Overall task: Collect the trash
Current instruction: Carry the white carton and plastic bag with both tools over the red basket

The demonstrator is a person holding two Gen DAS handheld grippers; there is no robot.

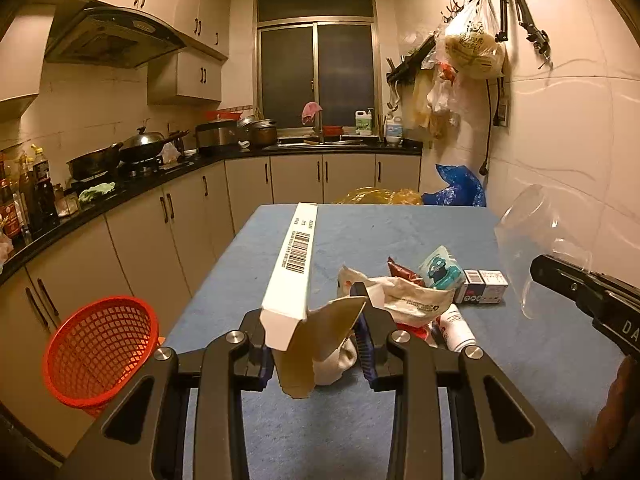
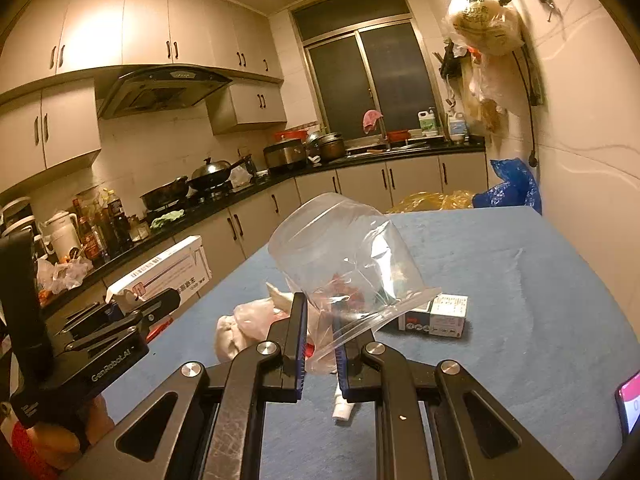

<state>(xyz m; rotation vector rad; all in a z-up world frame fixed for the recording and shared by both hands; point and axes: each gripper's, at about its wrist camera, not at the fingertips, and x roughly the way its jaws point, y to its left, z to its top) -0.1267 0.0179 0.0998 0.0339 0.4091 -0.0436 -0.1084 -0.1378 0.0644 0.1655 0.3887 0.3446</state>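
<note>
My left gripper (image 1: 312,320) is shut on a long white cardboard box (image 1: 294,256) with a barcode and an open flap, held above the blue table (image 1: 360,232). It also shows in the right wrist view (image 2: 160,276). My right gripper (image 2: 322,320) is shut on the rim of a clear plastic cup (image 2: 340,256), lifted and tilted; the cup shows at the right in the left wrist view (image 1: 536,236). On the table lies a trash pile: a crumpled paper bag (image 1: 408,300), a teal packet (image 1: 440,270), a small box (image 1: 482,286) and a white tube (image 1: 458,328).
A red mesh basket (image 1: 100,352) stands left of the table, below its edge. Kitchen counters with woks and bottles run along the left. Yellow and blue bags (image 1: 460,188) lie beyond the table's far edge. A phone (image 2: 630,400) is at the right edge.
</note>
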